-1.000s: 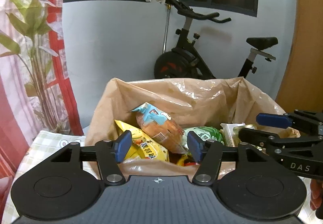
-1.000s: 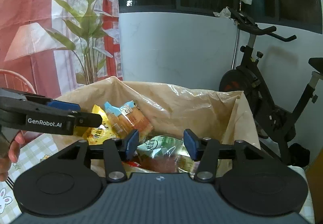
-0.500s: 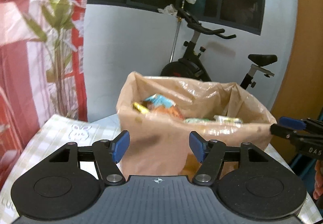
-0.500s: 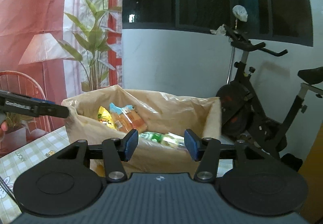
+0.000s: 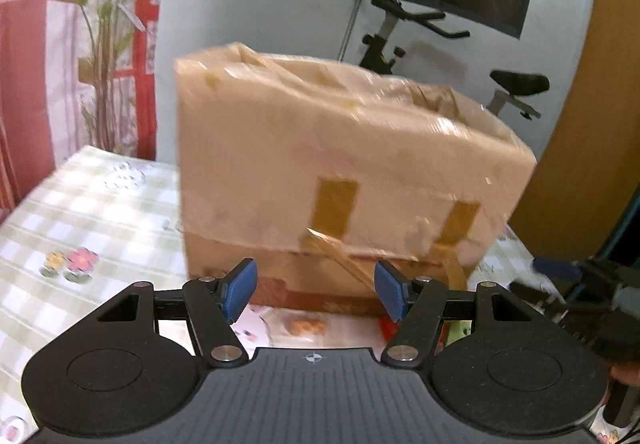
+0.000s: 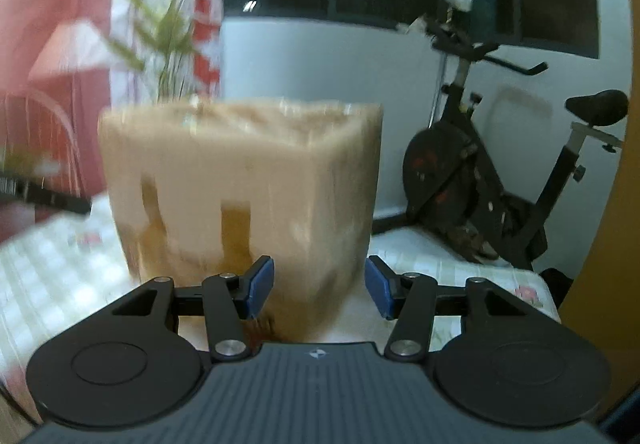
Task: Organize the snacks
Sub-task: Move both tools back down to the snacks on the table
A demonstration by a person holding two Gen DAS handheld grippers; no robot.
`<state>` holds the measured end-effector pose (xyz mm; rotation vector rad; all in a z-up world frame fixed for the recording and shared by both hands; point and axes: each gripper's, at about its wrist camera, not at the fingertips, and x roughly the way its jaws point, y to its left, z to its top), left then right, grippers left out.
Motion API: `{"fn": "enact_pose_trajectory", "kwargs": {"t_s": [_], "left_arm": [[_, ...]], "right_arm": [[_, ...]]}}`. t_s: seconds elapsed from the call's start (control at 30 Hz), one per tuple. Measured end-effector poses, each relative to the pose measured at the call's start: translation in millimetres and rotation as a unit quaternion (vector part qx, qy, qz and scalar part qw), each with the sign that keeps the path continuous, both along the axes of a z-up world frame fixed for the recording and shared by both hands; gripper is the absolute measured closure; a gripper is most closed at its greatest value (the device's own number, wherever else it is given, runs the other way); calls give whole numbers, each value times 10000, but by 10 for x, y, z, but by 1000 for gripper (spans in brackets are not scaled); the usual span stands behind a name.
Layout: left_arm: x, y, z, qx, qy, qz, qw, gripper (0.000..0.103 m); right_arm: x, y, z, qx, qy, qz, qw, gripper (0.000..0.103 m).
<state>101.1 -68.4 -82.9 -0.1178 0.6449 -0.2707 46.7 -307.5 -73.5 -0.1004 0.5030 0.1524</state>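
- Snack box (image 5: 340, 172): cardboard, lined with a translucent plastic bag folded over its rim and taped down the front with brown strips. Stands upright on the checked tablecloth (image 5: 92, 212), near the middle of the table. Both views are motion-blurred; its contents aren't visible from this low angle.
- Far left, left wrist view: red and white curtain with a leaf print (image 5: 100, 4), hanging behind the table's left edge.
- Tablecloth left of the box carries small flower prints, otherwise bare in view.
- Left gripper (image 5: 316, 294): jaws spread wide, nothing between the blue pads. Hovers low, just in front of the box's front face, apart from it.
- Small snack packets (image 5: 308, 326) lie on the cloth between the left gripper's fingers and the box base; too blurred to identify.
- Right gripper (image 6: 318, 286): jaws also wide apart, holding nothing. Aimed at the box's near corner, the box filling the gap between its pads in view; contact can't be judged.
- In the right wrist view, the left gripper's black finger (image 6: 48, 198) pokes in from the left edge, beside the box.
- In the left wrist view, the right gripper shows blurred at the lower right edge, right of the box.
- Far right: black exercise bike (image 6: 500, 180) against the white wall, behind and right of the table.
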Motion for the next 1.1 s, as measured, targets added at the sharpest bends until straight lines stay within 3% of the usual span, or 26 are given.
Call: {"fn": "enact_pose_trajectory", "kwargs": {"t_s": [0.17,0.37,0.63,0.77,0.87,1.1], "left_arm": [[7,-246,-220,188,158,-120,9996,36],[53,-418,-387,357,269,-226,9987,36],[102,-529,-544,372,522,-239,9977,36],[81,-610,-617,391,661,-265,9967,36],[117,-693,-696,437,784,-295,9955,36],[206,-935,-843,568,924,-477,9930,36]], "right_arm": [[-36,2,-463,-594,453,523,9958,49],[83,-50,-817,-597,901,928,9898,49],[281,-101,-1044,-438,1222,1117,9852,47],[294,-165,-1118,-127,1240,993,9872,45],[283,-226,-1116,44,1233,901,9883,50],[222,-154,-1101,-240,1048,844,9906,58]]}}
